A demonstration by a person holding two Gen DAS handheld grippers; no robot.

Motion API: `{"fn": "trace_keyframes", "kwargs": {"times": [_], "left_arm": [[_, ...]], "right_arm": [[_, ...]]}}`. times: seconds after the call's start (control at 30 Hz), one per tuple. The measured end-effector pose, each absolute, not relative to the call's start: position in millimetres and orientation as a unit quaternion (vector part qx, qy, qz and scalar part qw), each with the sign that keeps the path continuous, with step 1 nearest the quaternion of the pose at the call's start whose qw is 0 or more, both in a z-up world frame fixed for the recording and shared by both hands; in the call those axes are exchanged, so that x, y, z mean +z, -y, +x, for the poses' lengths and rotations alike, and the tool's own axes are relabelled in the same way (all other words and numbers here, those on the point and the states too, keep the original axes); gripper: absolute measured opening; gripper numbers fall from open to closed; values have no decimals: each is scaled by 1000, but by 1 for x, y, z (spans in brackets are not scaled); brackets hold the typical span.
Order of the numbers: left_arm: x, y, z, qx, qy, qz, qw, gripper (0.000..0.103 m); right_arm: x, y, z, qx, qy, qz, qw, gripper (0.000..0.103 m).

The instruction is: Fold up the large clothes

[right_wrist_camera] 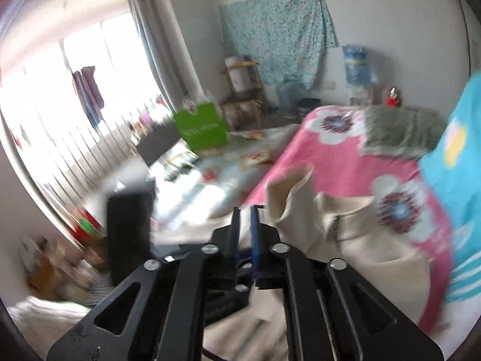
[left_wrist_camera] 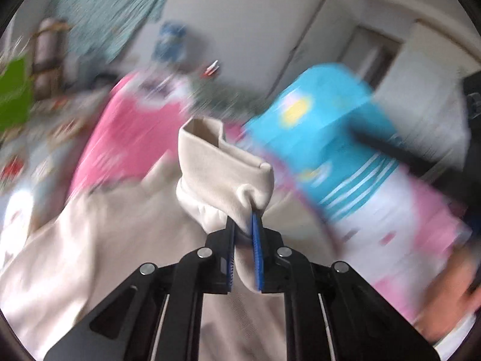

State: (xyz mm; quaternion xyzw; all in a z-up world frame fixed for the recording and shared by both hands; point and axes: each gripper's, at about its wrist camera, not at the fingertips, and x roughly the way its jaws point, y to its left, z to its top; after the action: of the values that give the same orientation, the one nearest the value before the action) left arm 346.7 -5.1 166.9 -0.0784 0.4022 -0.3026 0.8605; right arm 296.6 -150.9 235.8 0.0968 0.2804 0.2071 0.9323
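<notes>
The left tool (left_wrist_camera: 245,225) is gripping a bunched cuff-like end of the cream garment (left_wrist_camera: 222,162), its blue pads pinched narrow on the cloth, with the rest of the garment trailing down across the bed (right_wrist_camera: 345,156). The right tool (right_wrist_camera: 245,225) is showing only a slim gap between its jaws and nothing is sitting between them (the cream cloth is lying just beside and below it, not in it). The garment is sprawling rumpled over the pink flowered bedcover, with a turquoise cloth (right_wrist_camera: 457,138) lying at its far side. Judging by this, the folding is only getting started: no neat fold is showing anywhere, the cloth is still needing to be spread flat, and the right tool is needing a matching hold on another end before any fold can be laid
</notes>
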Motion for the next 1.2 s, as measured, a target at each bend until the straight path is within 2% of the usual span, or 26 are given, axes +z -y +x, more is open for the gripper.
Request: {"fn": "trace_keyframes", "kwargs": {"times": [0.07,0.2,0.3,0.33,0.37,0.5,0.63,0.67,0.7,0.73,0.77,0.87,0.93,1.0,1.1,1.17,1.2], "left_arm": [[122,-23,347,-281,-444,-80,847,11],[60,-59,338,-268,-507,-85,815,14],[51,-79,336,-273,-513,-113,806,28],[53,-84,336,-275,-506,-124,808,42],[60,-90,333,-270,-492,-131,817,52],[75,-101,342,-232,-454,-114,853,53],[61,-105,381,-195,-476,-115,850,55],[56,-107,385,-192,-482,-114,847,53],[52,-104,391,-187,-486,-112,846,45],[51,-99,393,-182,-484,-105,849,11],[56,-96,393,-183,-479,-99,853,3],[86,-96,374,-194,-428,-79,879,3],[91,-100,360,-175,-419,-74,888,3],[75,-103,360,-149,-441,-53,884,3],[35,-101,367,-99,-472,21,876,0],[35,-102,368,-84,-463,42,882,1],[40,-104,367,-67,-457,44,886,1]], "right_arm": [[221,172,295,177,-275,128,936,27],[165,192,314,98,-347,109,926,29],[123,216,313,41,-384,98,917,29],[110,228,309,14,-388,96,917,29],[102,233,301,-2,-389,97,916,28],[74,269,285,-76,-354,110,926,26],[45,276,293,-72,-388,90,915,26],[33,276,299,-84,-403,73,908,20],[24,279,303,-106,-407,67,905,17],[18,287,301,-129,-402,73,904,9],[16,299,296,-149,-391,88,904,3],[13,323,289,-167,-380,120,902,0],[11,325,291,-169,-385,94,902,0],[10,319,294,-194,-385,50,901,1],[2,326,291,-204,-391,52,896,2],[8,328,279,-210,-375,56,901,18],[13,329,268,-202,-361,71,908,19]]}}
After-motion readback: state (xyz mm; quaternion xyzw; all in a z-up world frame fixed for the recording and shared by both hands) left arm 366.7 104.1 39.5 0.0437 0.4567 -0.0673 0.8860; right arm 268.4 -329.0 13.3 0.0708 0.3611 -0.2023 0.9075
